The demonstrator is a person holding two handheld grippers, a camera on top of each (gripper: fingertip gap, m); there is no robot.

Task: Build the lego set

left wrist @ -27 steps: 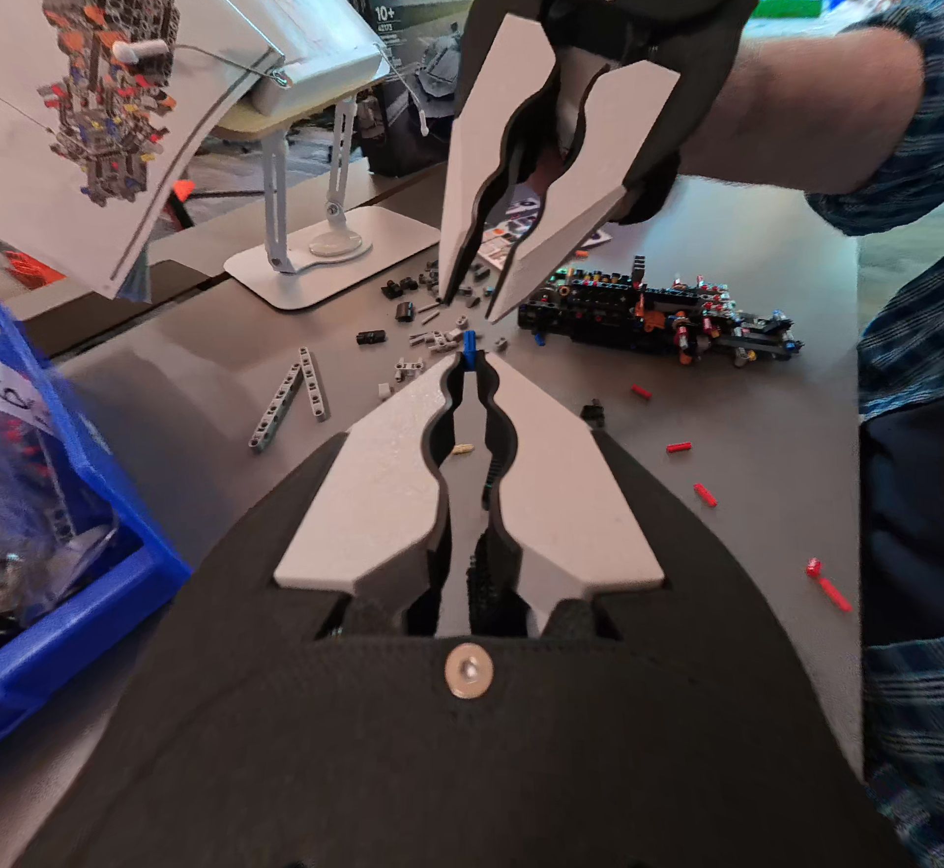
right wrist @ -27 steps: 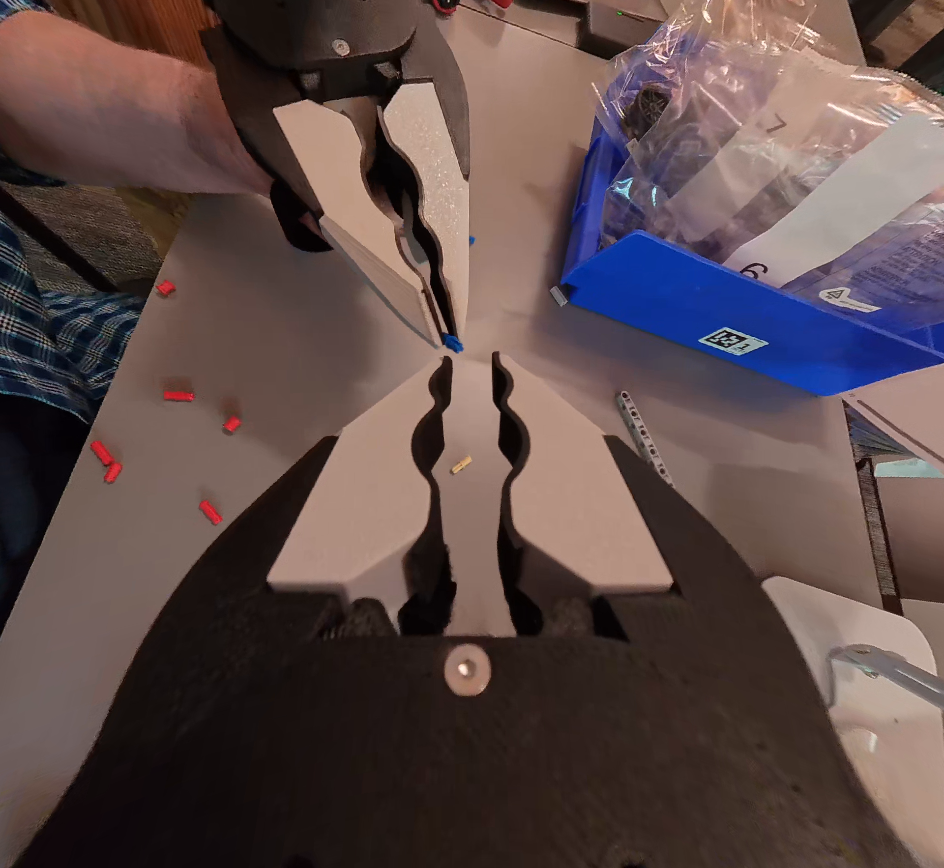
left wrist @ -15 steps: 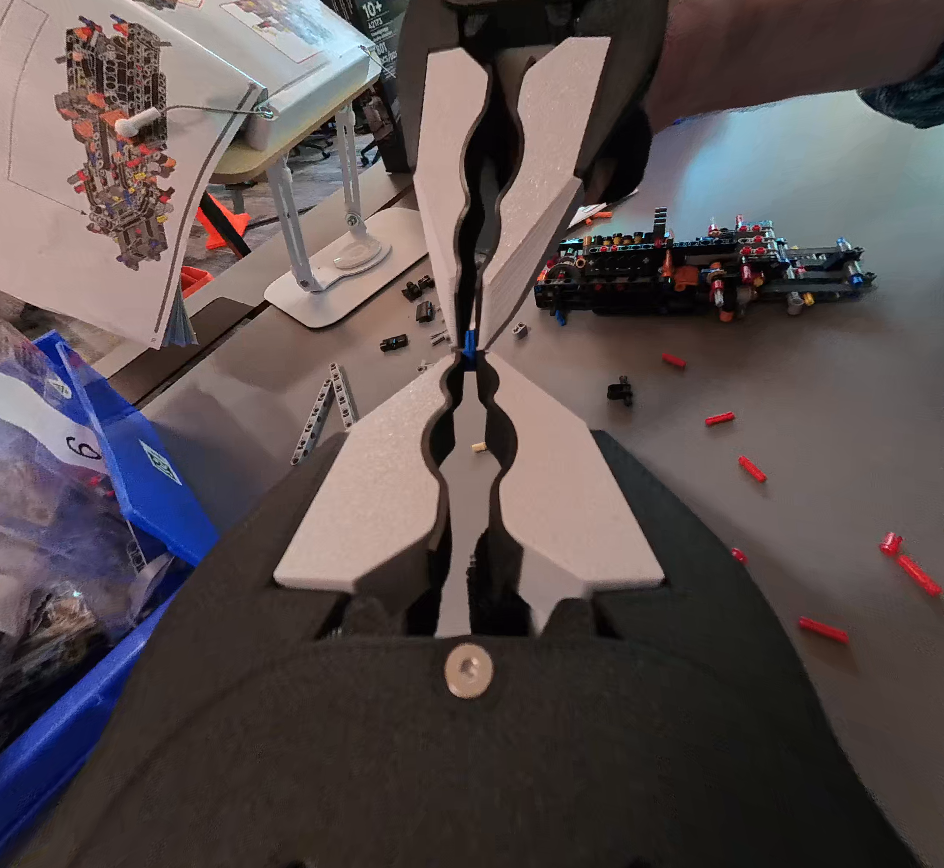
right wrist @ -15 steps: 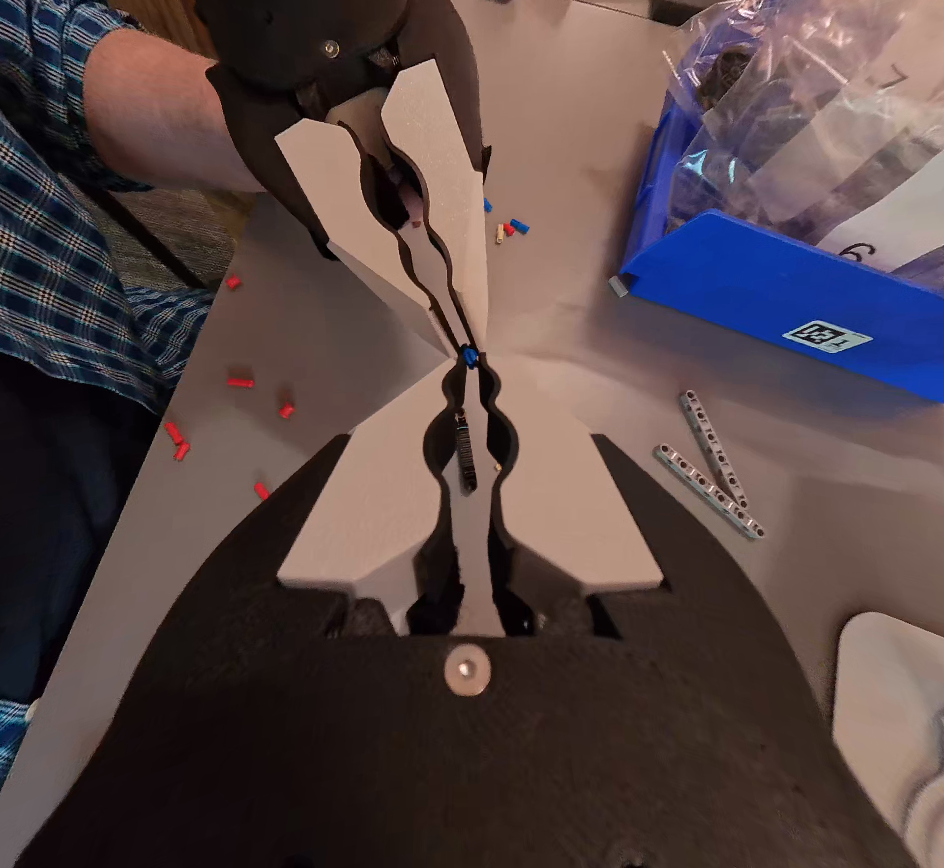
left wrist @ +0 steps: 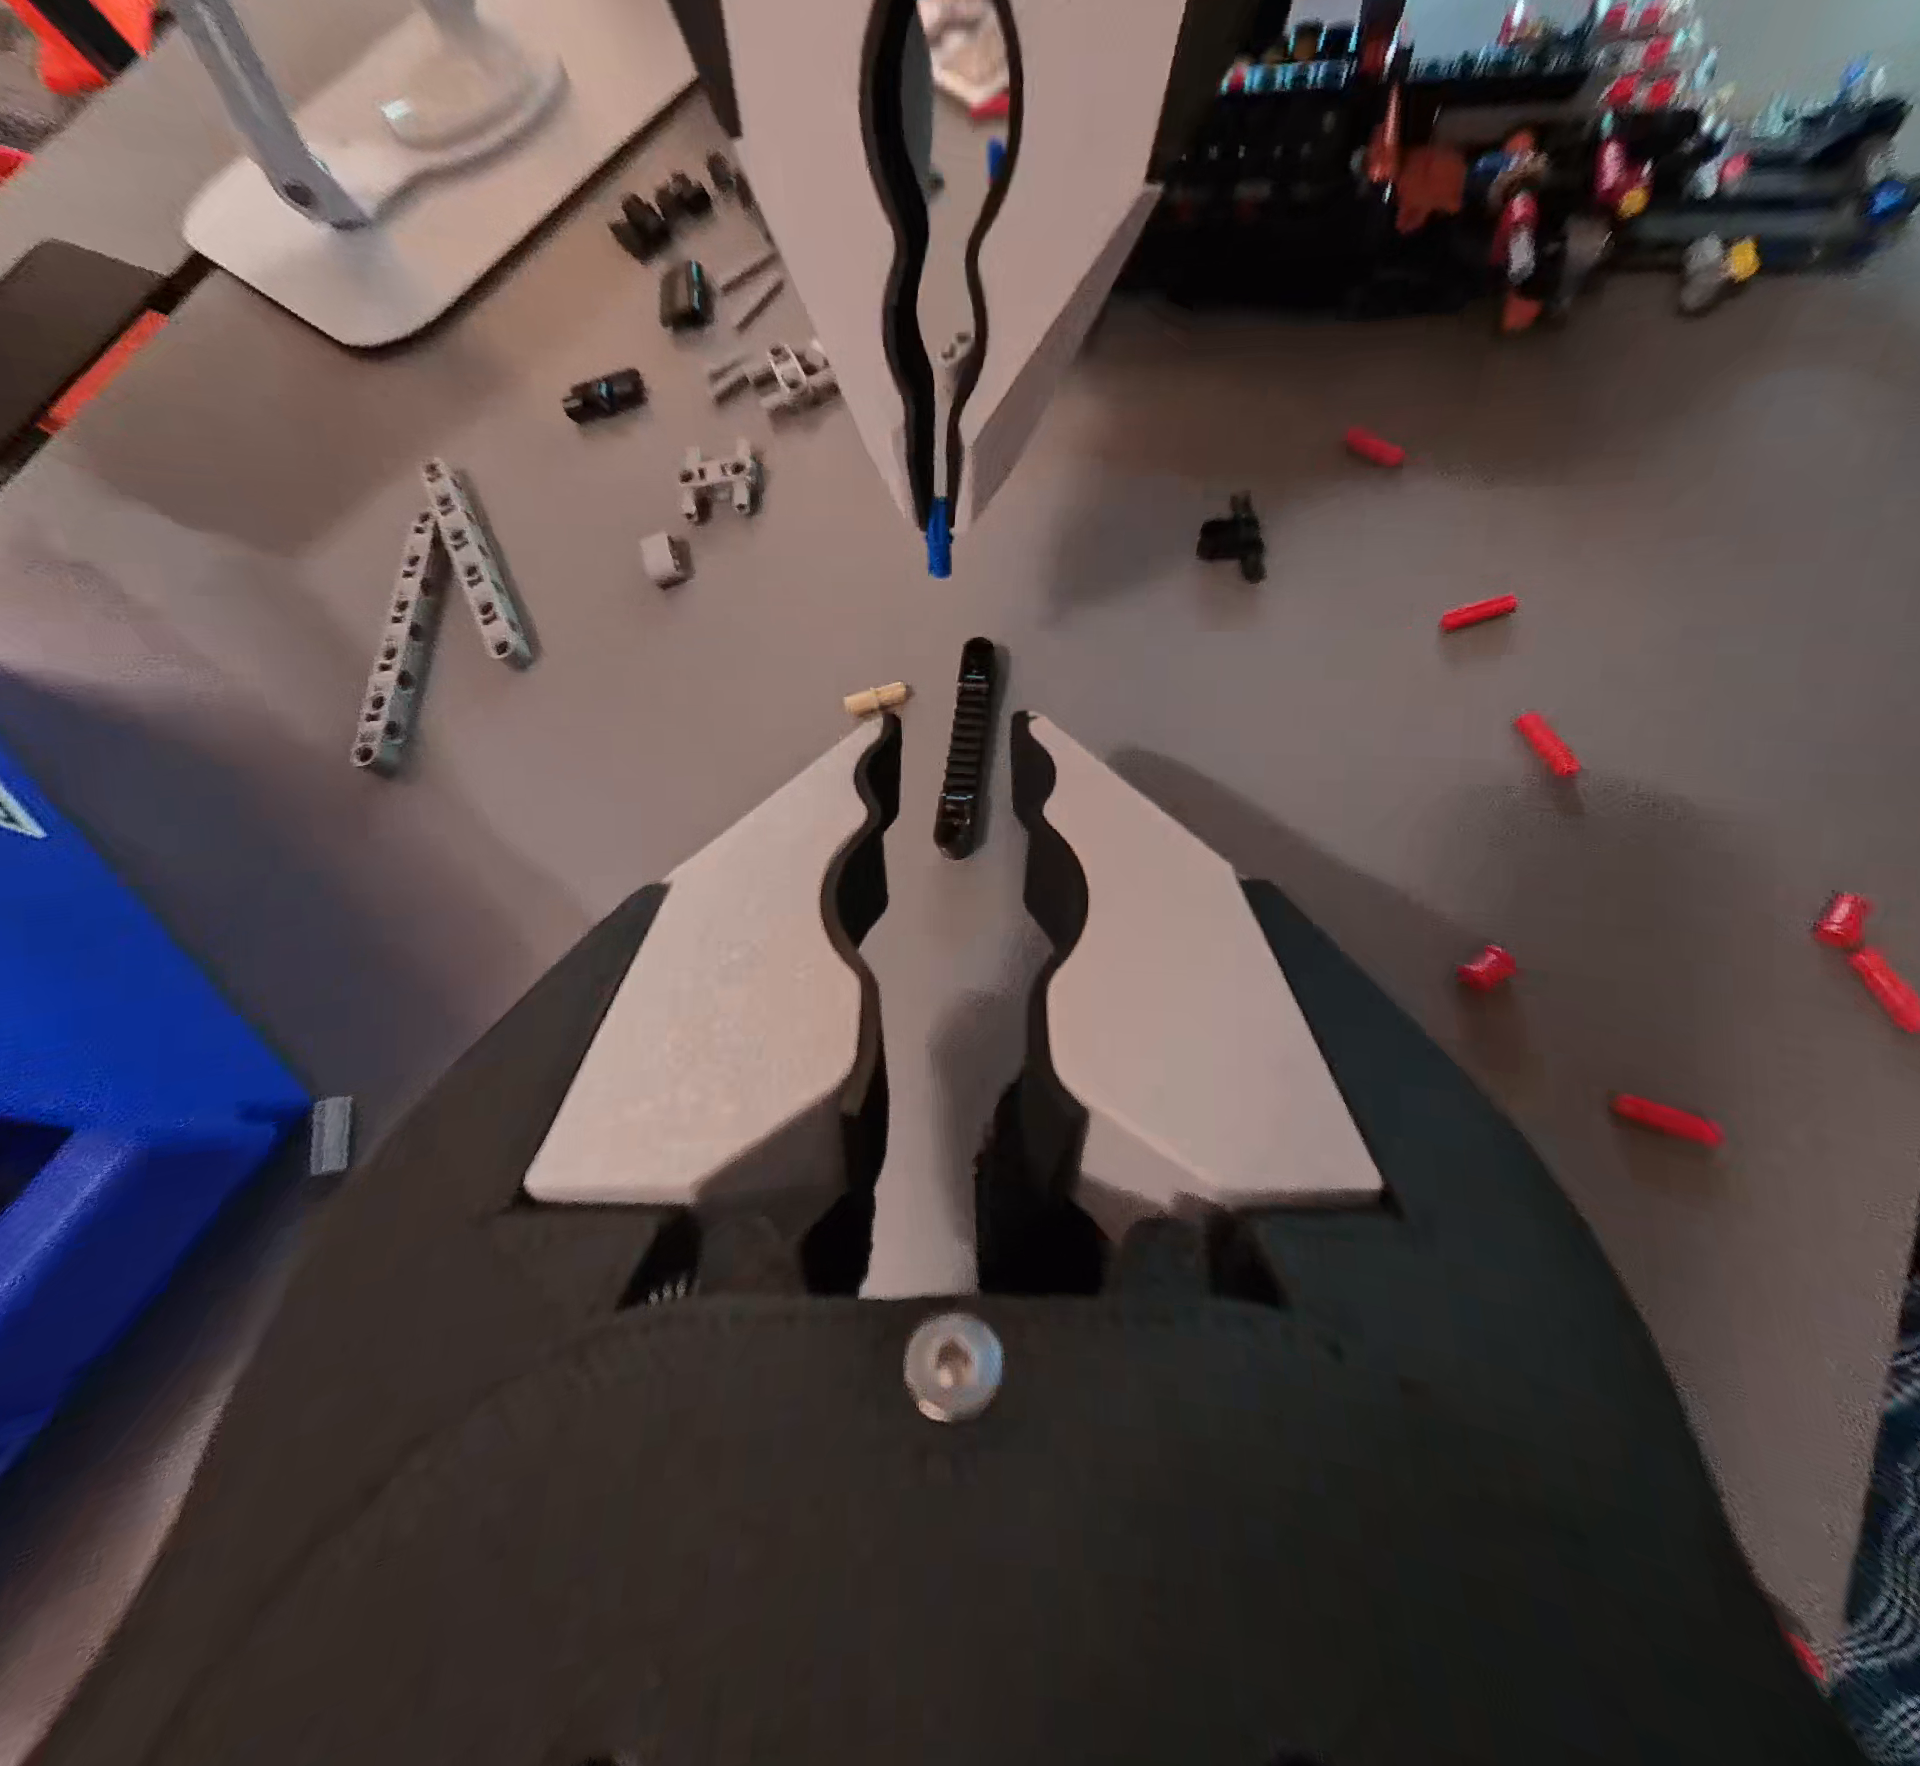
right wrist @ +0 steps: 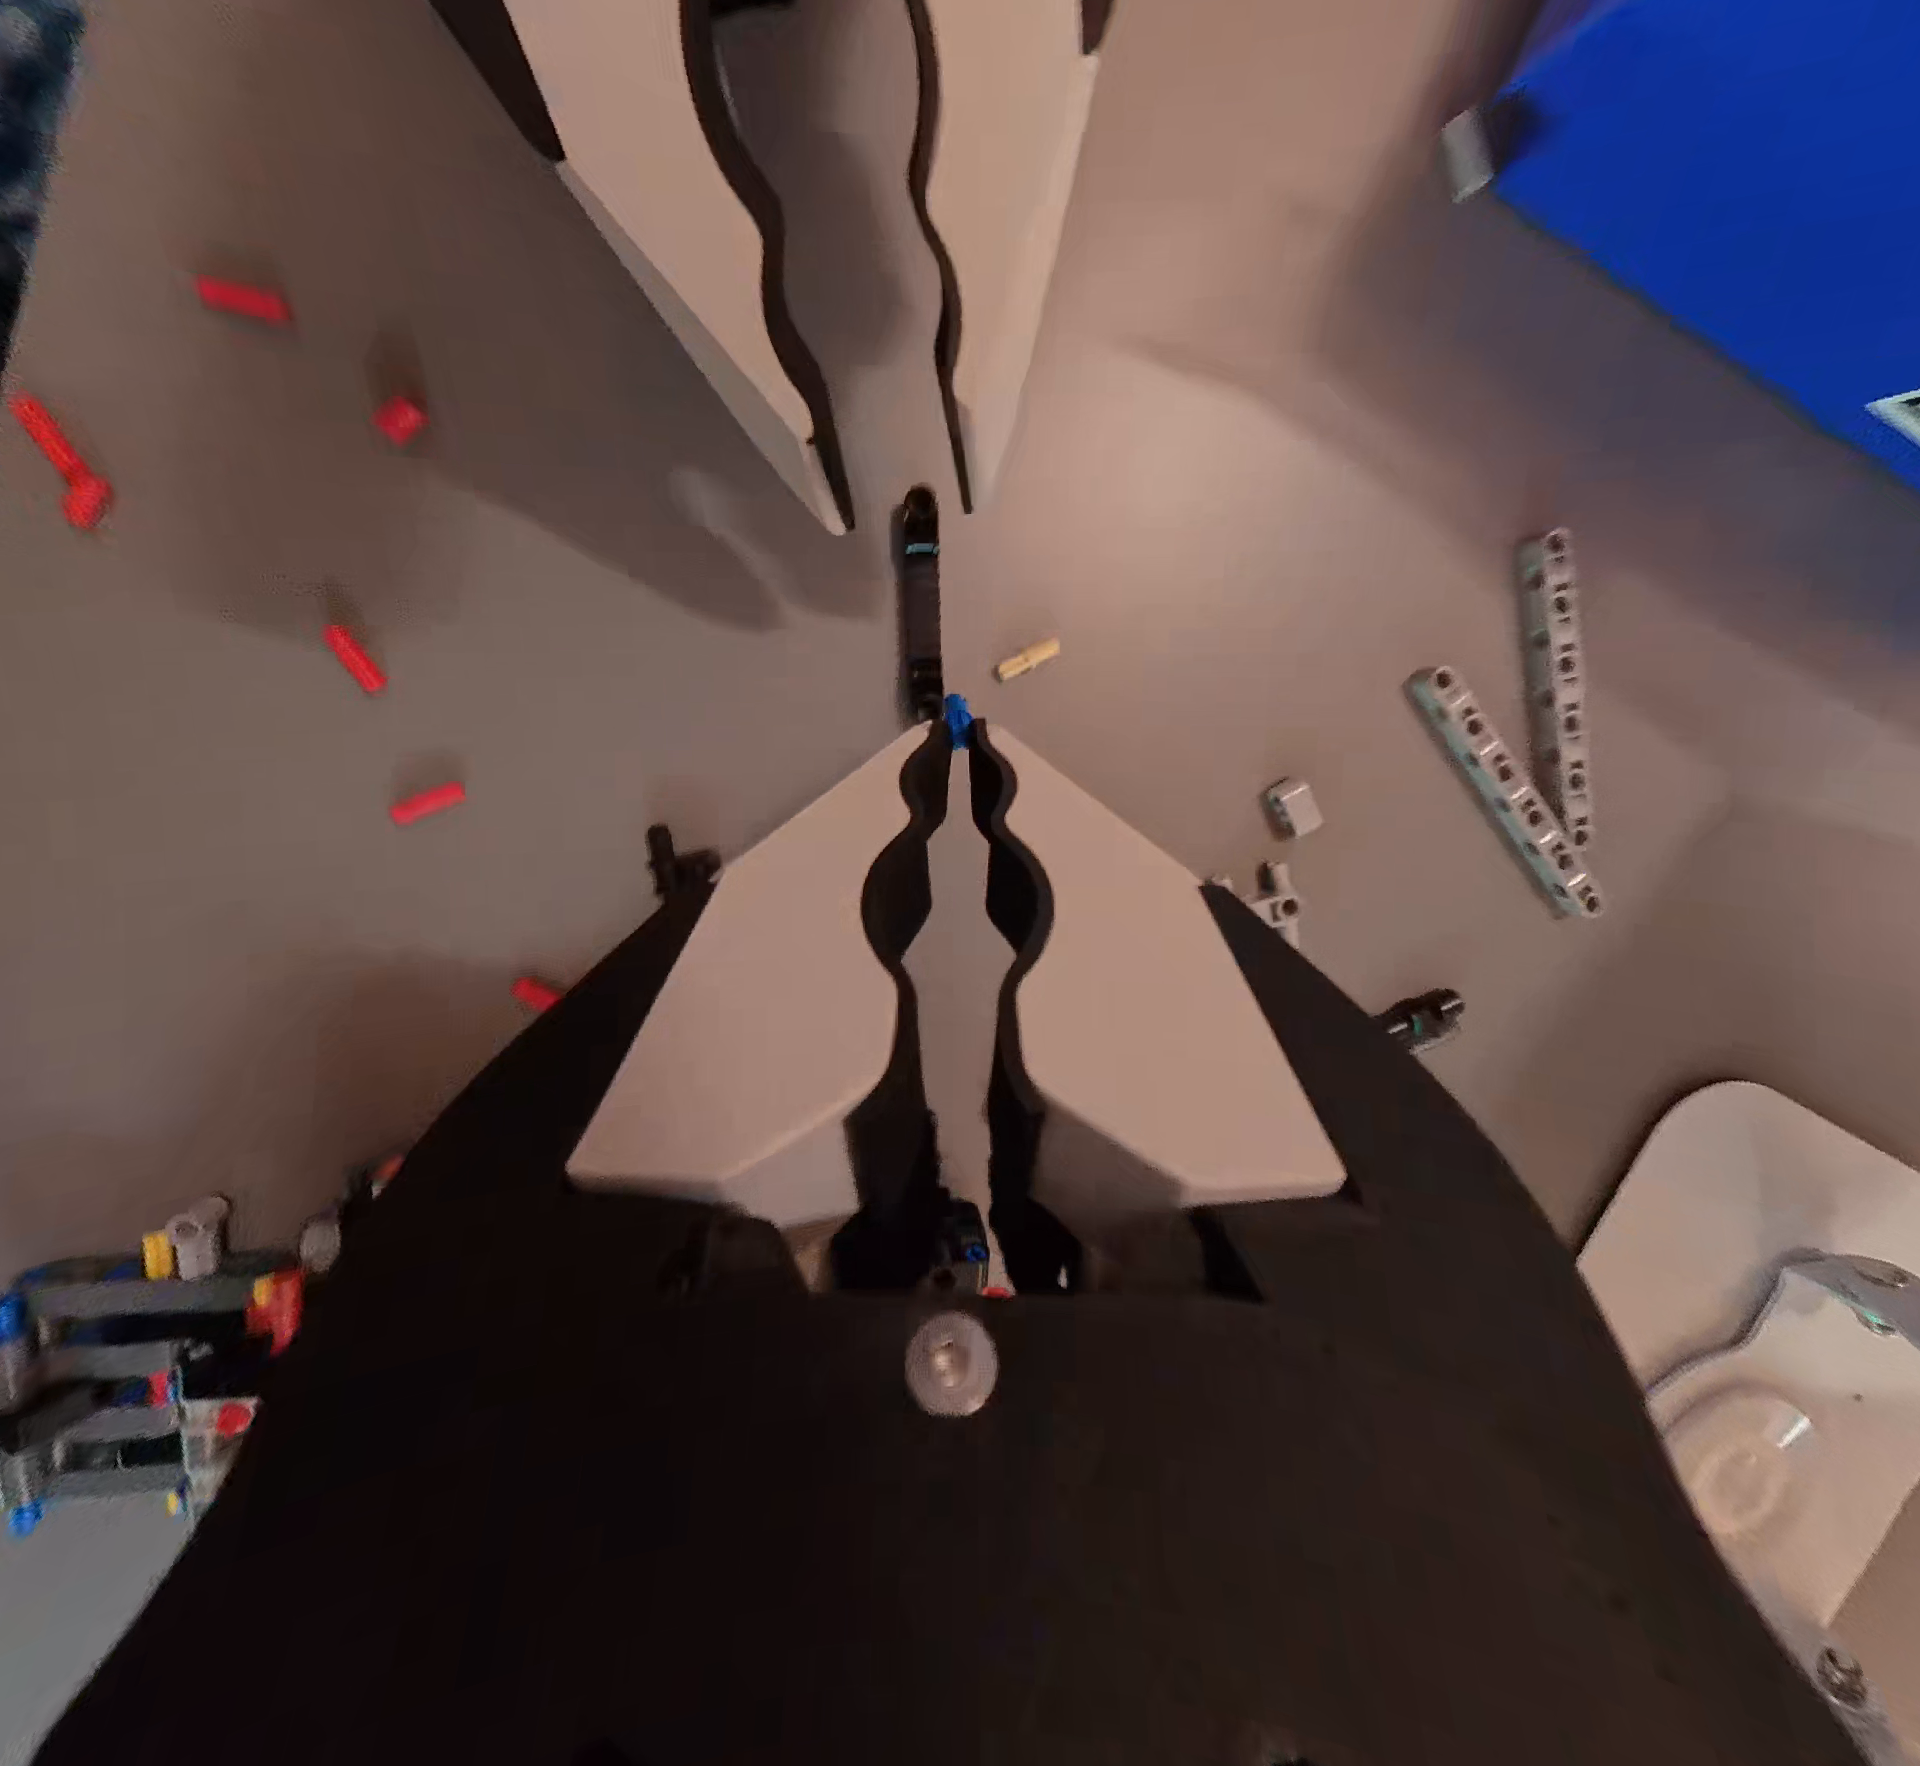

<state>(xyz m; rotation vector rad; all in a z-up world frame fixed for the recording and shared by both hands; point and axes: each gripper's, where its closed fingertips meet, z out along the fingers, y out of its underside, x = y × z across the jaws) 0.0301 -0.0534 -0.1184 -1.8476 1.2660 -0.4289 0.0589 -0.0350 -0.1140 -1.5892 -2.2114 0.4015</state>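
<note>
My right gripper (right wrist: pixel 956 729) is shut on a small blue pin (right wrist: pixel 956 717). In the left wrist view it comes down from the top (left wrist: pixel 938 511) with the blue pin (left wrist: pixel 938 540) sticking out of its tips. My left gripper (left wrist: pixel 956 719) is open and empty, low over the table. A black toothed rack (left wrist: pixel 966 750) lies on the table between its fingertips, and a tan pin (left wrist: pixel 876 700) lies beside the left tip. In the right wrist view the left gripper (right wrist: pixel 904 511) faces mine, with the rack (right wrist: pixel 920 604) and tan pin (right wrist: pixel 1027 658) between us.
A blue bin (left wrist: pixel 104 1145) stands at the left. Two grey beams (left wrist: pixel 447 594) and small grey and black parts (left wrist: pixel 717 480) lie beyond it. Red pins (left wrist: pixel 1475 613) are scattered to the right. The part-built model (left wrist: pixel 1507 158) and a white stand base (left wrist: pixel 395 189) sit farther back. One gripper's finger ends stand about 4 cm off the other's.
The left gripper has opened and let go of the blue pin, which the right gripper now holds alone. Both grippers have dropped closer to the table, over the black rack.
</note>
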